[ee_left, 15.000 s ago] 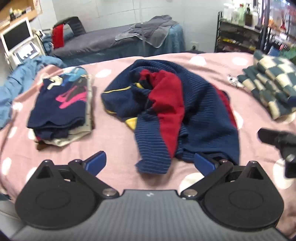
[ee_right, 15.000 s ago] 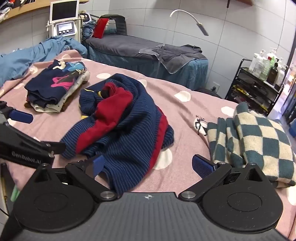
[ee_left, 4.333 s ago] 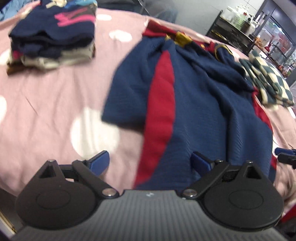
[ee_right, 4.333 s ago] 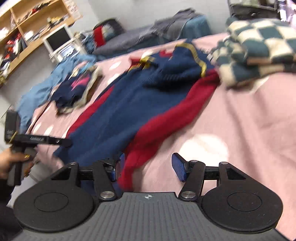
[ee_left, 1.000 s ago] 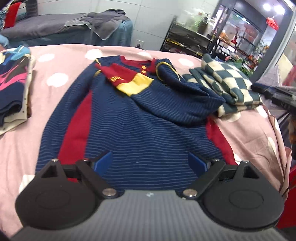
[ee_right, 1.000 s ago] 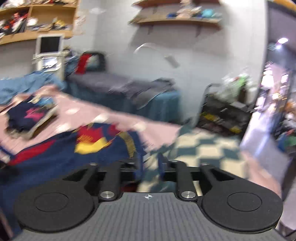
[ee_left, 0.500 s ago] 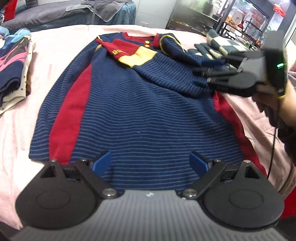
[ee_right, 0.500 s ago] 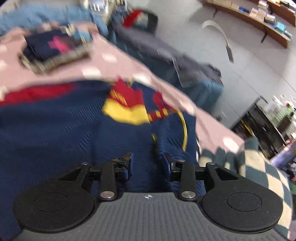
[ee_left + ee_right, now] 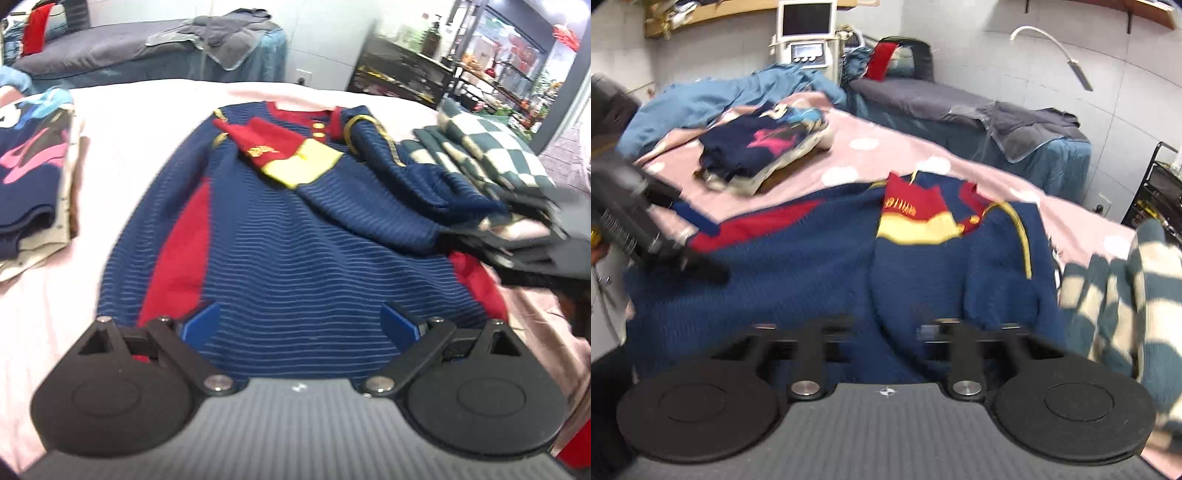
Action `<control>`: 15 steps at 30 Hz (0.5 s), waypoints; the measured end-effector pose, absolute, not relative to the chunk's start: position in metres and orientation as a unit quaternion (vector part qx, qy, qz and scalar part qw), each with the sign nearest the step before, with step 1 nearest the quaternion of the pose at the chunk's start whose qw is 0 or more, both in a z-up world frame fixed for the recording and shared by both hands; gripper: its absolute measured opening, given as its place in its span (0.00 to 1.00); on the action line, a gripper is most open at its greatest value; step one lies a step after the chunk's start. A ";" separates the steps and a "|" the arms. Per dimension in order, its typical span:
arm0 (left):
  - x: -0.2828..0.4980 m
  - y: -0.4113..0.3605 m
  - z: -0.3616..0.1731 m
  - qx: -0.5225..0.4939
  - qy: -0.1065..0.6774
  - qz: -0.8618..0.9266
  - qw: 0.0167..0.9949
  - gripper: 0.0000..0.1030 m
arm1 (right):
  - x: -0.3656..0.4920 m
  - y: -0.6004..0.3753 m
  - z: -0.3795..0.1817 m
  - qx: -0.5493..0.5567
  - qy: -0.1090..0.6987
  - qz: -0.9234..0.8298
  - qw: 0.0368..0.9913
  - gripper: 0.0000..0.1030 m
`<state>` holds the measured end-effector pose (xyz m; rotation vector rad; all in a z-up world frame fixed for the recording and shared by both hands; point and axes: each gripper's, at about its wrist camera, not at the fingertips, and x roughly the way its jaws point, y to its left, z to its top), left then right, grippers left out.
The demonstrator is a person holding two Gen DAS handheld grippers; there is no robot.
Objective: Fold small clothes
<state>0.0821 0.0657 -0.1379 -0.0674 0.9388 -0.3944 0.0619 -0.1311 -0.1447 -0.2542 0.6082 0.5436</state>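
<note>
Navy blue ribbed knit sweater with red side panels and thin pale stripes (image 9: 295, 266) lies spread flat, front up, on the pink bed cover with white polka dots (image 9: 886, 155), neck end away from the left wrist camera, hem right under it. One sleeve with a red and yellow cuff (image 9: 291, 158) is folded across the chest; the other sleeve, navy with a yellow trim line (image 9: 391, 192), lies bunched toward the sweater's right side, its end touching the folded green and cream checked blanket (image 9: 495, 155) beside it. Left gripper (image 9: 301, 319) hangs low over the hem, blue-padded fingers (image 9: 201, 321) spread wide, nothing between them except the cloth beneath; pads not pressing on it. Right gripper (image 9: 886, 332) is over the bunched sleeve area, black fingers (image 9: 812, 332) set wide apart; its jaws have just been opening, a fold of navy fabric shows in the gap but the pads are not clamped on it. Motion blur in the right wrist view. In that view the left gripper shows blurred at the left edge over the red panel, with part of a hand at the frame edge. Stack of folded clothes, navy top piece with pink and light blue print (image 9: 764, 147), sits on the bed well apart from the sweater, on its far left. Behind: grey-covered treatment couch with a grey towel (image 9: 1015, 118), crumpled light blue sheet (image 9: 720, 99), white device with a screen (image 9: 807, 33), black metal rack with bottles (image 9: 417, 59).
</note>
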 end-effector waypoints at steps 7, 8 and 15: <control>0.058 0.058 -0.161 -0.022 0.477 -0.190 0.858 0.94 | 0.194 -0.102 -0.152 -0.092 0.333 0.255 0.903 0.83; 0.055 0.061 -0.164 -0.019 0.480 -0.182 0.858 0.94 | 0.212 -0.097 -0.158 -0.103 0.340 0.241 0.903 0.83; 0.046 0.088 -0.175 -0.053 0.492 -0.176 0.851 0.95 | 0.242 -0.090 -0.171 -0.077 0.394 0.240 0.884 0.04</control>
